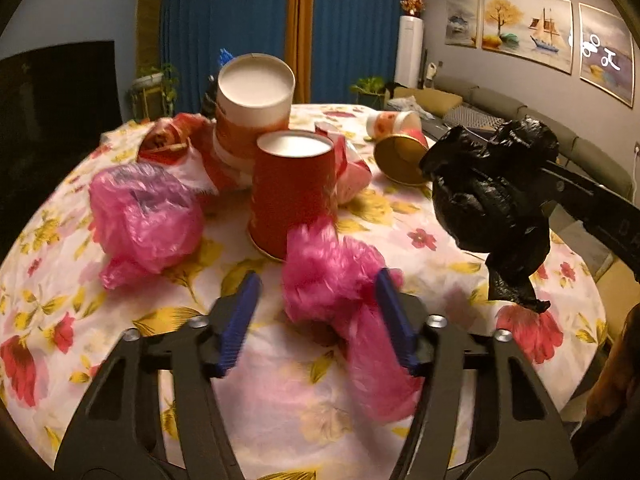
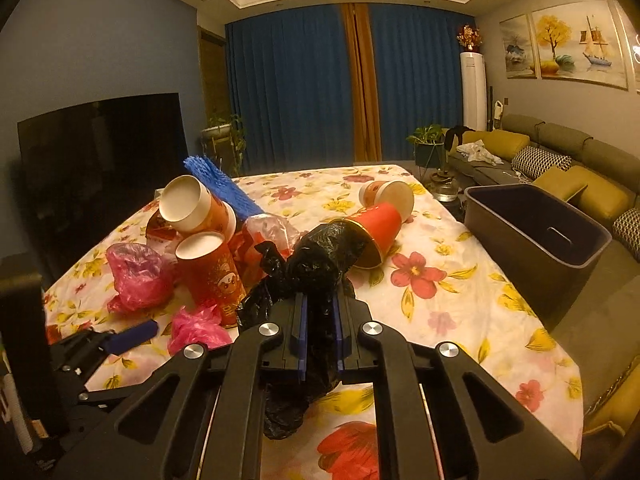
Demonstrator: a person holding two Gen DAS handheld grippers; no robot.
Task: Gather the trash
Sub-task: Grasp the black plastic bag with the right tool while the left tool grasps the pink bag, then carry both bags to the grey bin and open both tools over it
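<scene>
Right wrist | right tongs (image 2: pixel 320 320) clamped on black bag (image 2: pixel 316 268) | left tongs (image 1: pixel 316 320) apart, around pink bag (image 1: pixel 332 280) (blurred) | bin (image 2: pixel 560 256) off table edge

Thin glossy black plastic bag (image 2: pixel 320 264), much crumpled. Pink plastic bags (image 1: pixel 144 220), half-clear film, wrinkled and shiny. Red paper cups (image 1: pixel 292 196) with smooth surface, white matt bottom, gold rim. Floral tablecloth (image 2: pixel 460 292), soft matt cloth with light creases. Matt black plastic gripper frames, ribbed blue finger pads (image 1: pixel 240 320), bright metal screw heads (image 2: pixel 372 328). Dark smooth plastic bin (image 2: pixel 536 236).
</scene>
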